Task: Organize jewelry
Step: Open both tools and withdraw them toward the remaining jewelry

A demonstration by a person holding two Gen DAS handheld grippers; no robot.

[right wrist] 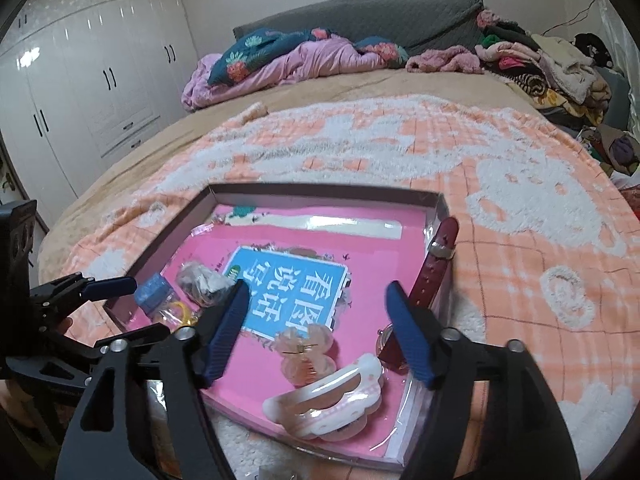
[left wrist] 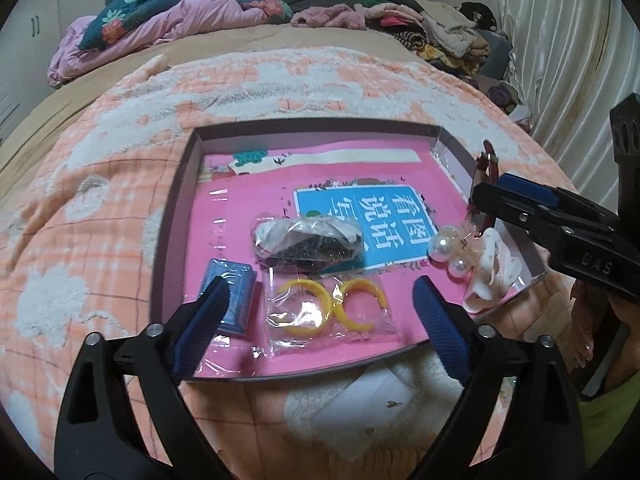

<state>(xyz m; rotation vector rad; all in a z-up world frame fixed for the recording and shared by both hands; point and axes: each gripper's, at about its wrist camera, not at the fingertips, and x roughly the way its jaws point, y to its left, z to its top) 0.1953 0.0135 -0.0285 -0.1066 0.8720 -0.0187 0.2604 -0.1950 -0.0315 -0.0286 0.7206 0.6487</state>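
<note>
A shallow tray [left wrist: 312, 124] [right wrist: 320, 189] with a pink printed lining lies on the bed. In it are a blue box [left wrist: 234, 300], a dark bagged item [left wrist: 308, 244], a clear bag of yellow hoop earrings [left wrist: 328, 308], pearl earrings on a pink translucent piece [left wrist: 448, 248] [right wrist: 306, 350], a white hair clip [left wrist: 492, 268] [right wrist: 332, 404] and a red-strapped watch [right wrist: 436, 268]. My left gripper [left wrist: 322, 296] [right wrist: 144, 308] stands open over the yellow hoops, holding nothing. My right gripper [right wrist: 318, 296] [left wrist: 490, 190] is open above the pearl earrings, its pads touching nothing.
The tray rests on an orange-and-white blanket [right wrist: 500, 168]. A white card [left wrist: 368, 408] with a small stud [left wrist: 390, 404] lies just in front of the tray. Bedding and piled clothes [right wrist: 540, 64] sit at the far end; white wardrobes [right wrist: 80, 80] stand on the left.
</note>
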